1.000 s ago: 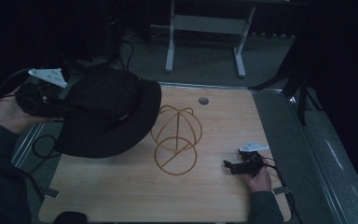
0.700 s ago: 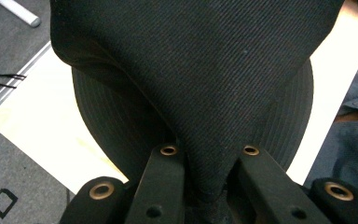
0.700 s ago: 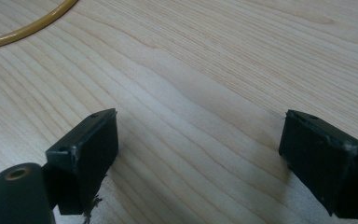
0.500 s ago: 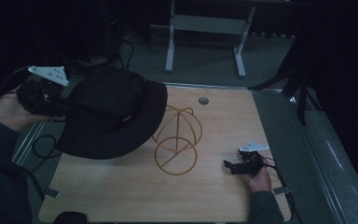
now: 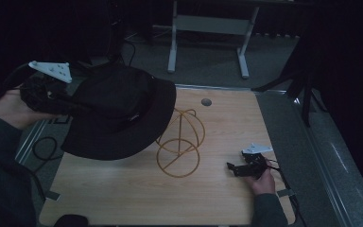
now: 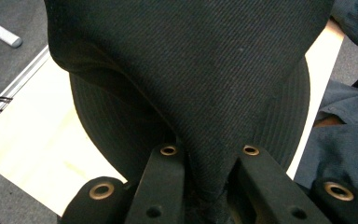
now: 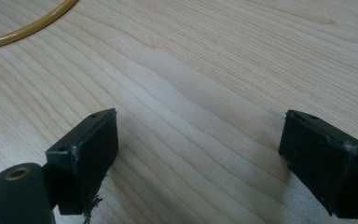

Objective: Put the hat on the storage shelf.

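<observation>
A black brimmed hat [image 5: 118,111] hangs in the air over the table's left side, tilted, its brim overlapping the top of a yellow wire stand [image 5: 179,142]. My left gripper [image 5: 68,105] is shut on the hat's cloth; in the left gripper view the fabric [image 6: 205,84] is pinched between the two jaws [image 6: 207,154]. The wire stand has a round base ring and arched hoops and sits mid-table. My right gripper [image 5: 230,166] rests low on the table at the right, open, with bare wood between its fingers [image 7: 93,149]. A piece of the stand's ring [image 7: 28,28] shows at top left there.
The wooden table [image 5: 217,198] has a round cable hole [image 5: 206,101] near its far edge. Cables [image 5: 47,146] trail off the table's left side. A metal desk frame [image 5: 208,28] stands on the floor behind. A dark stand [image 5: 302,80] is at the right.
My left gripper has carried the hat up and to the right, so its brim now reaches over the wire stand's top. The right gripper has stayed put.
</observation>
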Available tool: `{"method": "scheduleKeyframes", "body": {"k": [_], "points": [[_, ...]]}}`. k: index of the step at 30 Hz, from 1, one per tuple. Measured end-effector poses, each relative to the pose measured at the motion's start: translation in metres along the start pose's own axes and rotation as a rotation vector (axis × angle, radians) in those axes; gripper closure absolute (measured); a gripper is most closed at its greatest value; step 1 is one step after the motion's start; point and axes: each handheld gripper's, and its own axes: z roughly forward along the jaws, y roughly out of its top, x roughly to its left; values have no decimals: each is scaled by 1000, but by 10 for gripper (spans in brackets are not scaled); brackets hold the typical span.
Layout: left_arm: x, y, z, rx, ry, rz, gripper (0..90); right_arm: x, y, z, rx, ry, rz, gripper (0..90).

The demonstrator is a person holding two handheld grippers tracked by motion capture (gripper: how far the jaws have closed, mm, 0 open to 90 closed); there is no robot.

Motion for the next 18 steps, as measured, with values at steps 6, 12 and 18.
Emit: {"method": "scheduleKeyframes", "body": {"k": [6, 12, 18], "points": [[0, 3, -2, -11, -1, 4, 871, 0, 0, 0, 0, 0, 0, 116], [-1, 10, -1, -20, -7, 18, 871, 0, 0, 0, 0, 0, 0, 116], [-2, 18, 3, -24, -17, 28, 870, 0, 0, 0, 0, 0, -1, 116]]}}
